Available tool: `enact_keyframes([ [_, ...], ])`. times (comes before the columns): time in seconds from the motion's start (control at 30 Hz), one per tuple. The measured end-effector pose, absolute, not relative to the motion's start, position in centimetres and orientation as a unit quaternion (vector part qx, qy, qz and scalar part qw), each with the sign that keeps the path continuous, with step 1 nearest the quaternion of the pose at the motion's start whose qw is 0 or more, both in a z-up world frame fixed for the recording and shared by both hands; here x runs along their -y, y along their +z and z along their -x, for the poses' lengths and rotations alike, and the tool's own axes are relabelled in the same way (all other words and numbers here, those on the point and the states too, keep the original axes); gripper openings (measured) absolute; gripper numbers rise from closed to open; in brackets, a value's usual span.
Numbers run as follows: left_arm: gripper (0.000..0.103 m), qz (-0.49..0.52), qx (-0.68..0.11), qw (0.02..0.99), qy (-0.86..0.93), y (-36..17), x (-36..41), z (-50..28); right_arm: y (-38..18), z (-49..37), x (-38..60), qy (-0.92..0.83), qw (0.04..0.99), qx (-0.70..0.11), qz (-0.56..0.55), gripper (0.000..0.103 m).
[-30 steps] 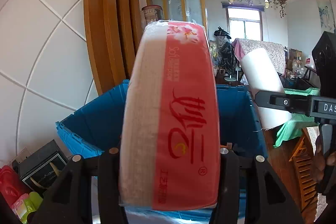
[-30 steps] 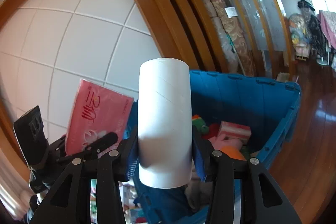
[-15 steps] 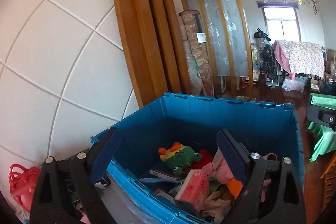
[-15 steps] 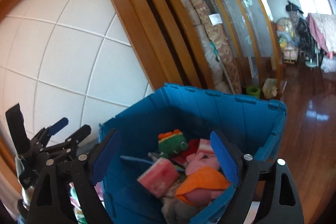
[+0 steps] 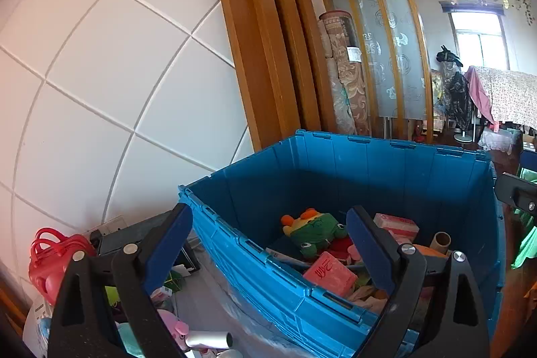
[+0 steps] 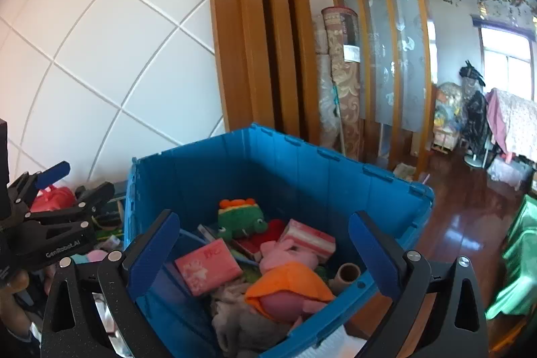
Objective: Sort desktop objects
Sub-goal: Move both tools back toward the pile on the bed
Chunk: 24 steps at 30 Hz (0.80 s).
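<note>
A blue crate [image 5: 369,156] [image 6: 302,150] stands right in front of both grippers. Inside it lie a pink tissue pack [image 5: 330,272] [image 6: 208,264], a paper roll [image 5: 441,240] [image 6: 349,272] seen end-on, a green frog plush [image 5: 315,228] [image 6: 240,217] and a striped pink pack [image 6: 307,237]. My left gripper [image 5: 268,220] is open over the crate's near left rim, holding nothing. My right gripper [image 6: 265,223] hangs over the crate with its jaws opening and nothing between them. The left gripper [image 6: 77,182] also shows at the left of the right wrist view.
An orange and pink plush [image 6: 288,287] and grey cloth fill the crate's near corner. Left of the crate sit a red bag [image 5: 53,257], a black box [image 5: 134,234] and small clutter. Rolled carpets [image 5: 342,72] lean behind. Green cloth [image 6: 517,257] lies at the right.
Both grippers opened and let go. The pink tissue pack left my left gripper and the white roll left my right one. Both views tipped down into the crate.
</note>
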State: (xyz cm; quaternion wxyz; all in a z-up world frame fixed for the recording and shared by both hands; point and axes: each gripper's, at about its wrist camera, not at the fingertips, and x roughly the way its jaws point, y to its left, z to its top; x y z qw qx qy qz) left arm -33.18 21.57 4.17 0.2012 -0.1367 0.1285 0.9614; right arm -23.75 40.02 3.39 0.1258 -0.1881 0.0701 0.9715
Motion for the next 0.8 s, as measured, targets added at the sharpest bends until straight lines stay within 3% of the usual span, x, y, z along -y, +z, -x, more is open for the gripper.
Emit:
enact_keyframes([
  [0.47,0.094,0.163,-0.112,0.148,0.969,2.0,-16.0,32.8,2.7,23.1,-35.9,0.976,0.086,-0.062,0.19,0.103],
  [0.8,0.094,0.163,-0.126,0.121,0.971,1.7,-6.6,31.3,3.2,22.0,-27.9,0.979,0.072,-0.051,0.182,0.103],
])
